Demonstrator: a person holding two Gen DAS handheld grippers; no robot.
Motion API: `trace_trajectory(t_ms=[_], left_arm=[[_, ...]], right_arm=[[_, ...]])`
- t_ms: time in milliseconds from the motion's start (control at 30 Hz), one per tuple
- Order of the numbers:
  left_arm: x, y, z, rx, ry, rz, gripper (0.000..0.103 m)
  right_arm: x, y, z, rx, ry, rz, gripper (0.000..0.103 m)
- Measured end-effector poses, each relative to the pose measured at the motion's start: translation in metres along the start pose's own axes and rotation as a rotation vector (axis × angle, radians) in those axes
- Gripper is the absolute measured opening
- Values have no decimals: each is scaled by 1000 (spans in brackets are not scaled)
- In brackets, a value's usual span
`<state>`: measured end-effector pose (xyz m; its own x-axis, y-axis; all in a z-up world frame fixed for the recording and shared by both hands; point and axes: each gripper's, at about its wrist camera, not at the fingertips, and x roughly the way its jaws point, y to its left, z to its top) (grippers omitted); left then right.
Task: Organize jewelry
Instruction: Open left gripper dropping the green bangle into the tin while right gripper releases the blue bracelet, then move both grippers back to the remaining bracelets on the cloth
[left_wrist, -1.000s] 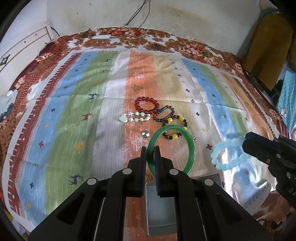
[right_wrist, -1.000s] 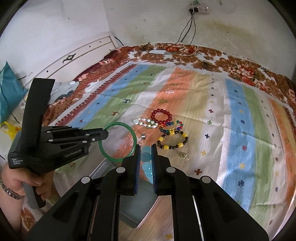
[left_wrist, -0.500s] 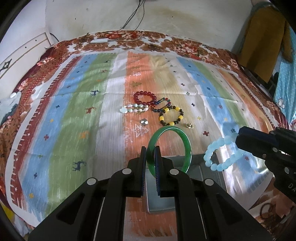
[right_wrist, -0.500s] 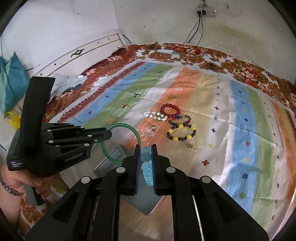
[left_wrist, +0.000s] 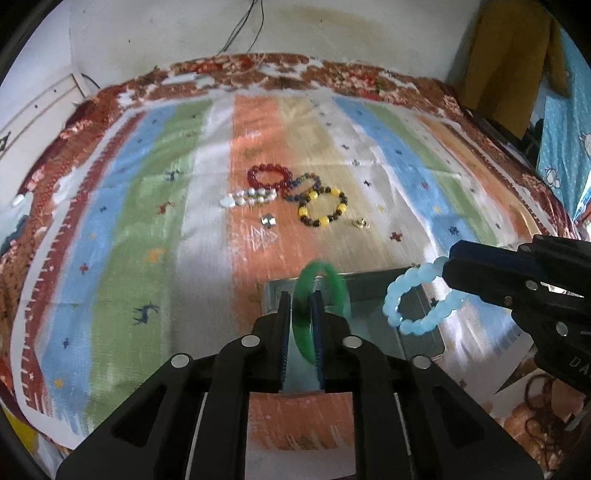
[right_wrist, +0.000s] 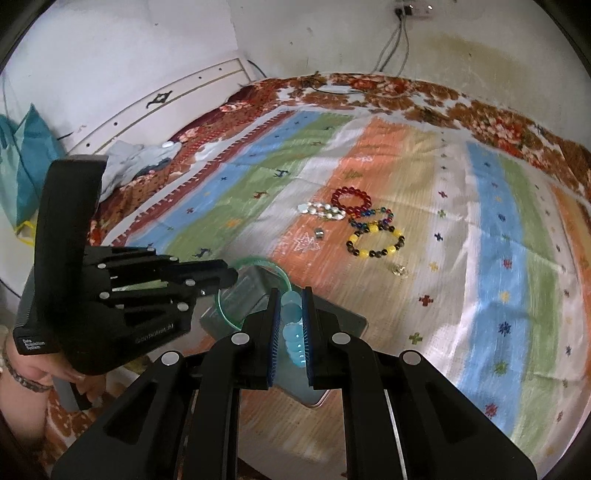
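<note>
My left gripper (left_wrist: 301, 295) is shut on a green bangle (left_wrist: 338, 288) and holds it upright over a grey metal tray (left_wrist: 373, 275) near the bed's front edge. My right gripper (right_wrist: 289, 293) is shut on a pale blue bead bracelet (right_wrist: 291, 325), also above the tray (right_wrist: 343, 317). In the left wrist view the blue bracelet (left_wrist: 413, 302) hangs from the right gripper (left_wrist: 448, 271) over the tray's right part. In the right wrist view the left gripper (right_wrist: 231, 275) holds the bangle (right_wrist: 266, 264) at left.
On the striped cloth (left_wrist: 147, 206) farther back lie a red bead bracelet (left_wrist: 269, 175), a white bead string (left_wrist: 247, 197), a multicoloured bracelet (left_wrist: 304, 184), a yellow-and-dark bracelet (left_wrist: 323, 210), a silver ring (left_wrist: 267, 220) and a small gold piece (left_wrist: 361, 222).
Both grippers have drawn back toward the front edge with their bracelets, and now hang over the tray. The bangle has turned more edge-on in the left gripper.
</note>
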<state>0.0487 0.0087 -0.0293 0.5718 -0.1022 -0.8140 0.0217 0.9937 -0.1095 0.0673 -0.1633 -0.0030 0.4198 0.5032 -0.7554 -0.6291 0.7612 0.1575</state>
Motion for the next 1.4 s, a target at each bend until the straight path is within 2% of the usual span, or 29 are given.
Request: trace_trajectory(t_ms=[33,67,133,300,500,700,867,1000,1167,1400], left_arm=[[0,3,1,-12,-7,28,27],[-2,8,3,-39,-13,30,30],[-3,16,4,-81,-14,12,33],[0,22,5,-105,-8,28,38],[6,27,10,-108,-2,67,47],[22,38,27,-112,28,114,49],[34,45,37,-132,52,98,50],[44,47,44,-118,66,116,54],[55,57,57,-140,82,125,54],[67,61,69,-144,87,133,54]], right_arm=[[1,-2,0,8,2,-7,13],[1,-5,0,17,2,-11,15],[1,-10,0,36,-4,-18,31],[4,-21,2,51,-5,-47,42],[15,-35,3,68,14,-81,47],[25,-55,8,96,36,-118,51],[35,-69,17,125,52,-126,51],[45,-77,24,137,63,-133,51],[57,-82,32,143,78,-107,51],[70,-91,44,136,75,-149,55]])
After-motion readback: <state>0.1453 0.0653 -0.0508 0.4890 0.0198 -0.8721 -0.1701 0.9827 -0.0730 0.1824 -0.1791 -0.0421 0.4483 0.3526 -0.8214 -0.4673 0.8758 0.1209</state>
